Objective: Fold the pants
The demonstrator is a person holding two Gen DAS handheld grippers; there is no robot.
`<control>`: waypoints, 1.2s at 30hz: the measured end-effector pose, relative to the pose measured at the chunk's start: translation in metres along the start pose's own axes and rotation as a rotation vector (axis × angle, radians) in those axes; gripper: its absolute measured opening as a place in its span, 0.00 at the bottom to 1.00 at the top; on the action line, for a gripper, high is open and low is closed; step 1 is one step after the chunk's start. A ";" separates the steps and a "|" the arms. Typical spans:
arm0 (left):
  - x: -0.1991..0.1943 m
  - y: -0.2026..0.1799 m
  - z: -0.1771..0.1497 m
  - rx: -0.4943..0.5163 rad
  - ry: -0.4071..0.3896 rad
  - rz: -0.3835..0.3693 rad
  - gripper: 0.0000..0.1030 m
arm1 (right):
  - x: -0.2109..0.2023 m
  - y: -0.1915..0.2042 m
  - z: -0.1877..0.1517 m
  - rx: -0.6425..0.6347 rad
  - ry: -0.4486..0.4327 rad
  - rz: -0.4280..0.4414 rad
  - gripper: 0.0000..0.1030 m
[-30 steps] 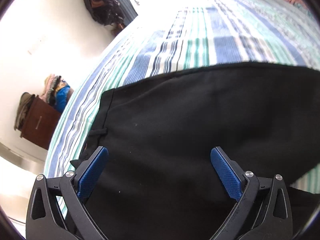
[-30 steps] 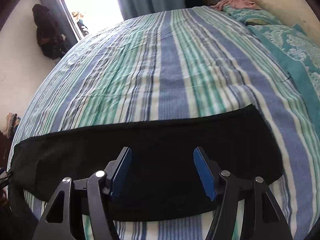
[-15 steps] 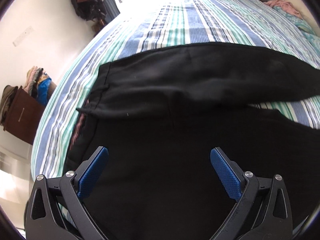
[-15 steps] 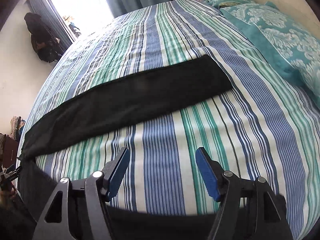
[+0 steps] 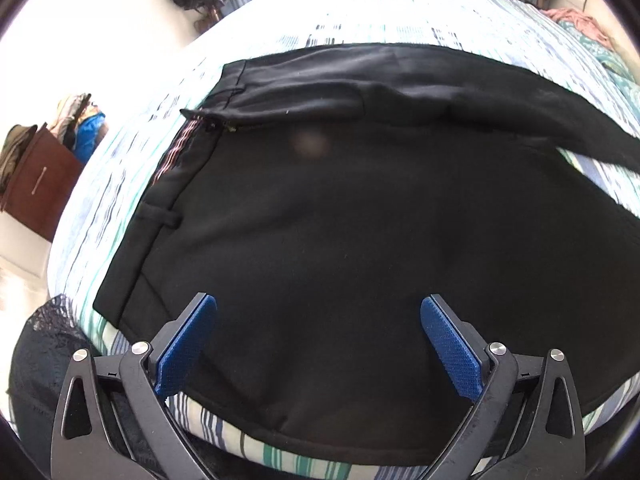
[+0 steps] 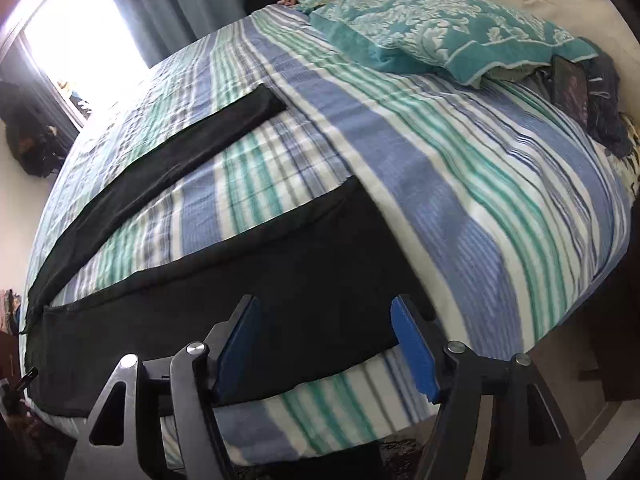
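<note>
left gripper (image 5: 318,342) hangs low over the seat of one pair of black pants (image 5: 360,232) spread flat on the striped bedsheet (image 5: 96,200), its two blue pads (image 5: 450,346) wide apart and holding nothing, with the waistband near the bed's left edge and one leg lying across the top of the view. right gripper (image 6: 326,346) hovers over the near leg's hem end, its jaws equally spread and empty, while the second leg (image 6: 168,156) angles away across the sheet, bare stripes between the two legs, and one teal patterned blanket (image 6: 432,28) lies at the far side.
</note>
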State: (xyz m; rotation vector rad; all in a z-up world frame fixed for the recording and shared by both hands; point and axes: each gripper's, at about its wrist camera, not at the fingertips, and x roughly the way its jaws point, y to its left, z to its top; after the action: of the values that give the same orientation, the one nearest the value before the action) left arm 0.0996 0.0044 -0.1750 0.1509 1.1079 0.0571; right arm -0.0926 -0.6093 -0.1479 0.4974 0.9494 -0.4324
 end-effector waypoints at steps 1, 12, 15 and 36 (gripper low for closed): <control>0.002 0.003 -0.004 -0.009 -0.002 -0.006 1.00 | -0.002 0.013 -0.006 -0.008 0.006 0.037 0.66; 0.005 0.011 -0.019 -0.022 -0.034 -0.050 1.00 | 0.035 0.199 -0.101 -0.138 -0.007 0.206 0.67; 0.009 0.015 -0.019 -0.030 -0.046 -0.062 1.00 | 0.050 0.226 -0.117 -0.251 0.017 0.090 0.68; -0.010 0.020 0.118 -0.089 -0.181 -0.157 0.99 | 0.064 0.222 -0.130 -0.261 0.050 0.081 1.00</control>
State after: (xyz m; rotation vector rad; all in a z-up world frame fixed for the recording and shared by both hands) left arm 0.2013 0.0124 -0.1110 -0.0111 0.9315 -0.0471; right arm -0.0215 -0.3637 -0.2186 0.3095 1.0135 -0.2192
